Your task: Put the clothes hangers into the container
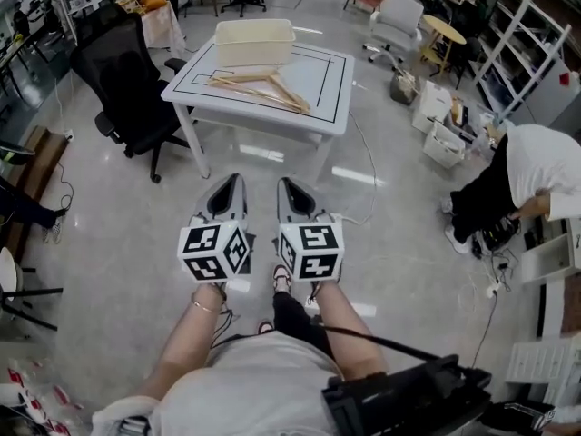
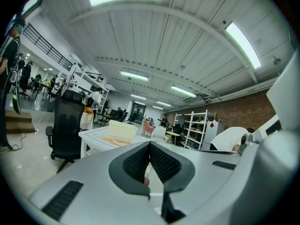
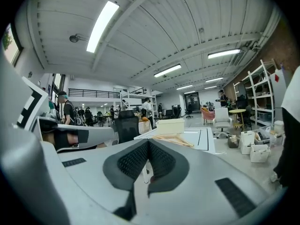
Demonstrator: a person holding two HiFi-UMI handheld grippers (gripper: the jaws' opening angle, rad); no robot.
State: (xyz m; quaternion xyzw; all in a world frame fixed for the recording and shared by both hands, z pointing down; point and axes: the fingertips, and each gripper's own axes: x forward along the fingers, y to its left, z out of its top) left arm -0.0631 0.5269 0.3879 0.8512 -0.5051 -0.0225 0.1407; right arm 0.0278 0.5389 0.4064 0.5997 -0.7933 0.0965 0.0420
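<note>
Straight ahead at twelve o'clock in the head view stands the one white desk (image 1: 322,94). It is well apart from both grippers, with open floor between us. Toward its far edge sits one cream container (image 1: 254,42), open at the top; I can't see its inside from here. Just at six o'clock of the container lie the wooden hangers (image 1: 263,89), flat on the desk. They overlap in one loose pile. I make out at least two, perhaps three, and can't count them more surely. The pile's long axis runs across my line of approach, from about ten o'clock to four o'clock, so I judge I'll meet it broadside.

My two grippers are side by side and both point at the desk. The left gripper (image 1: 239,180) has its jaws pressed together with nothing between them, and the right gripper (image 1: 282,182) is closed and empty in the same way. The pile lies almost midway between their lines, so neither hand is clearly nearer. I judge both jaws must open before any pick.
</note>
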